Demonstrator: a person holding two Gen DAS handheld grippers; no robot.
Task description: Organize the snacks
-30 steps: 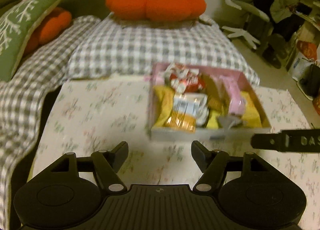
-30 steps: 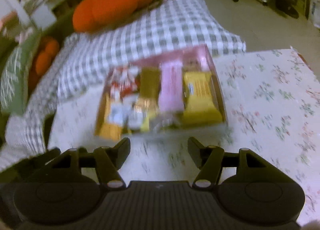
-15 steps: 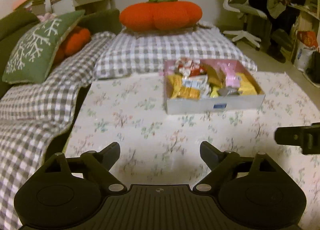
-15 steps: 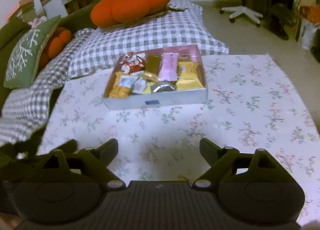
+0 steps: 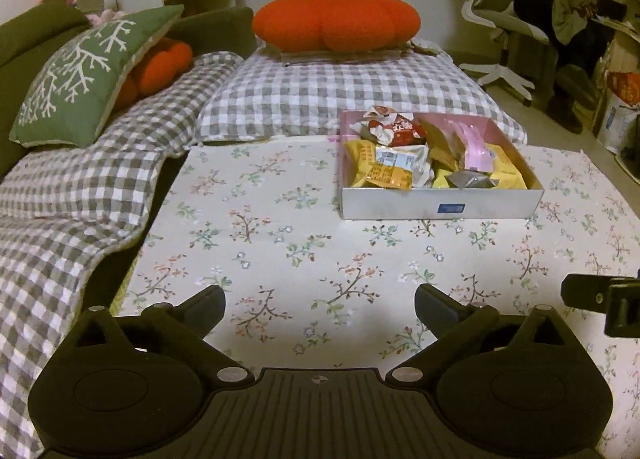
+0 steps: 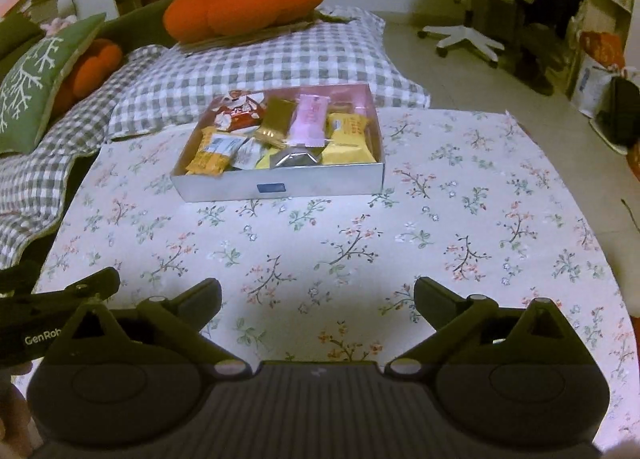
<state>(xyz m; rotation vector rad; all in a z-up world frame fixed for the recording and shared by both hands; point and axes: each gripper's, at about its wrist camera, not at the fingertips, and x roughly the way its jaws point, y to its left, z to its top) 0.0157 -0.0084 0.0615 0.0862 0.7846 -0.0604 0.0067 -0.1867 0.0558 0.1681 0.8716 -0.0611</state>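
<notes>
A shallow silver box with a pink inside [image 5: 440,208] [image 6: 280,183] stands on the floral tablecloth at the far side. It holds several snack packs: a red and white one [image 6: 240,113], a gold one [image 6: 276,121], a pink one [image 6: 310,121] and yellow ones [image 6: 350,139]. My left gripper [image 5: 320,305] is open and empty, well short of the box and to its left. My right gripper [image 6: 318,299] is open and empty, also well short of the box. Each gripper shows at the edge of the other's view.
The floral tablecloth [image 5: 280,243] [image 6: 460,199] covers the table. A checked blanket [image 5: 80,187] and cushions, one green [image 5: 84,75] and one orange pumpkin-shaped [image 5: 336,21], lie left and behind. A person sits on a white office chair [image 5: 504,15] at the far right.
Both grippers have pulled back and away from the box, which now looks smaller and farther. Both stay open and empty.
</notes>
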